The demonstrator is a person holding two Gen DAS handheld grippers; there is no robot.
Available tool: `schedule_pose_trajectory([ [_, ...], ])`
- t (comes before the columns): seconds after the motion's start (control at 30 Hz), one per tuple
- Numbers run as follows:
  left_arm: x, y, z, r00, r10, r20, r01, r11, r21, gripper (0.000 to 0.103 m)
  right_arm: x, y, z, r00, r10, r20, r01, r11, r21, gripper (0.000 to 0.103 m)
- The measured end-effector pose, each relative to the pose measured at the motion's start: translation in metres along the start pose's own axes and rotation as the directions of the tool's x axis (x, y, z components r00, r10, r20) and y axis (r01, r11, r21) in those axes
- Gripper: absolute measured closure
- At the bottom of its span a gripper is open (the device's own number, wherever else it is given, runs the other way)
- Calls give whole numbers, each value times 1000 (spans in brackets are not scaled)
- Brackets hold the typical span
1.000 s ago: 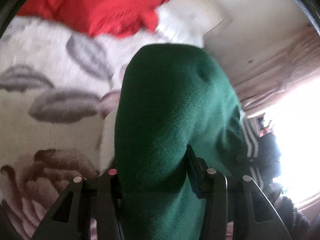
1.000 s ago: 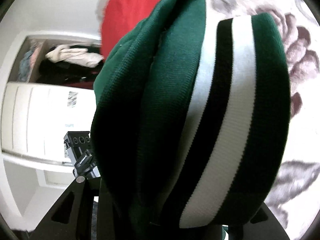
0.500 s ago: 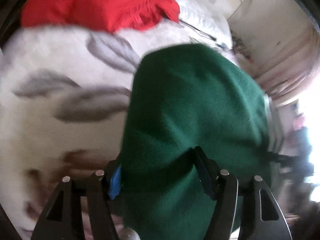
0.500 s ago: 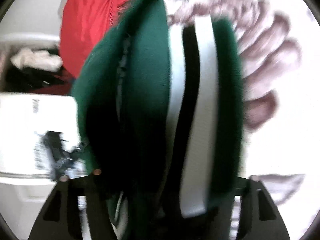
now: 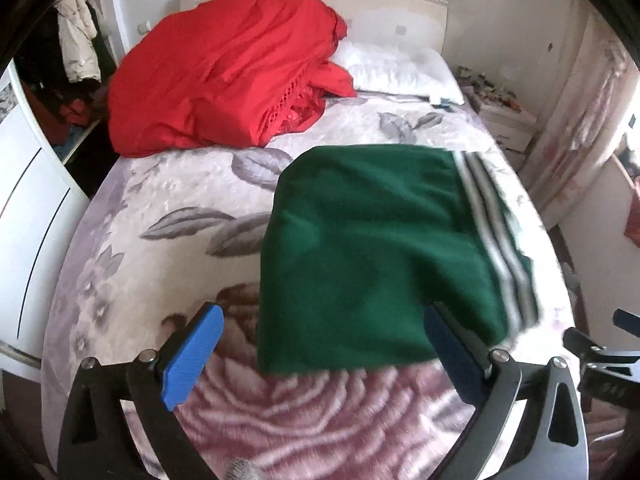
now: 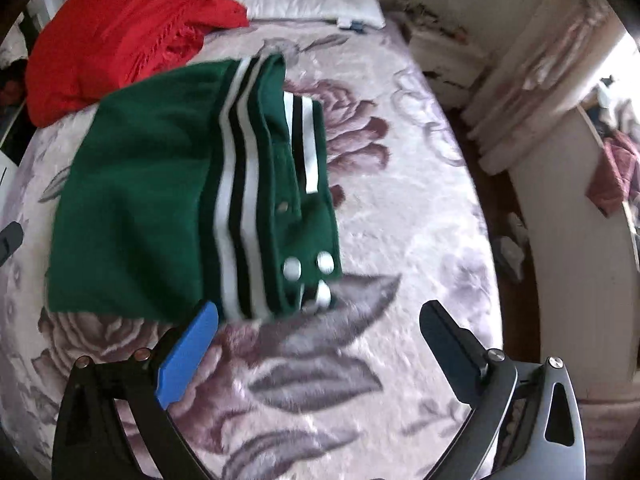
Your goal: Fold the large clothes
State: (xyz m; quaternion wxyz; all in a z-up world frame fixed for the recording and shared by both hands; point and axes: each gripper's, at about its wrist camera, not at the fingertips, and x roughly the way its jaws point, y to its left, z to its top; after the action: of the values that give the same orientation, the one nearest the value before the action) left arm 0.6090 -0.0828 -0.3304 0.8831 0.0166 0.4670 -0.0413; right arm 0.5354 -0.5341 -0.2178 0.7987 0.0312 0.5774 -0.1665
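We see the green garment (image 5: 372,256) lying folded into a rough rectangle on the bed (image 5: 152,208), toward its right half, its near edge just beyond our jaws. Its striped trim (image 6: 236,184) of white and black bands runs along the right side of the fold, and a few white snap buttons (image 6: 292,269) show at the near right corner. The picture of the cloth is slightly blurred.

Our left gripper (image 5: 324,340) hangs over the near edge of the garment with its jaws opening wide; the cloth shows between the blue pads (image 5: 192,356) in the view, but they do not press on it. Our right gripper (image 6: 320,340) points at the bare flowered blanket (image 6: 400,240) just near of the striped corner, its jaws also opening, with nothing in them.

Farther off, a red heap of cloth (image 5: 224,72) covers the far left of the bed, beside a white pillow (image 5: 400,68) at the headboard (image 5: 400,16). A nightstand (image 5: 506,120) stands to the right.
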Motion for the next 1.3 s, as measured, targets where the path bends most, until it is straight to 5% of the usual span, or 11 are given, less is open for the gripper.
schedule_pose_trajectory([
  [0.47, -228, -23, -54, 987, 59, 152, -55, 998, -34, 1, -253, -33, -114, 982, 12, 188, -14, 1000, 11, 1],
  [0.77, -347, -44, -91, 974, 48, 221, -40, 998, -40, 1, -400, -67, -188, 944, 13, 330, -14, 1000, 2, 1],
  [1.3, -443, -65, -130, 963, 60, 262, -42, 996, -73, 1, -547, -125, -277, 882, 72, 467, -76, 997, -10, 0],
])
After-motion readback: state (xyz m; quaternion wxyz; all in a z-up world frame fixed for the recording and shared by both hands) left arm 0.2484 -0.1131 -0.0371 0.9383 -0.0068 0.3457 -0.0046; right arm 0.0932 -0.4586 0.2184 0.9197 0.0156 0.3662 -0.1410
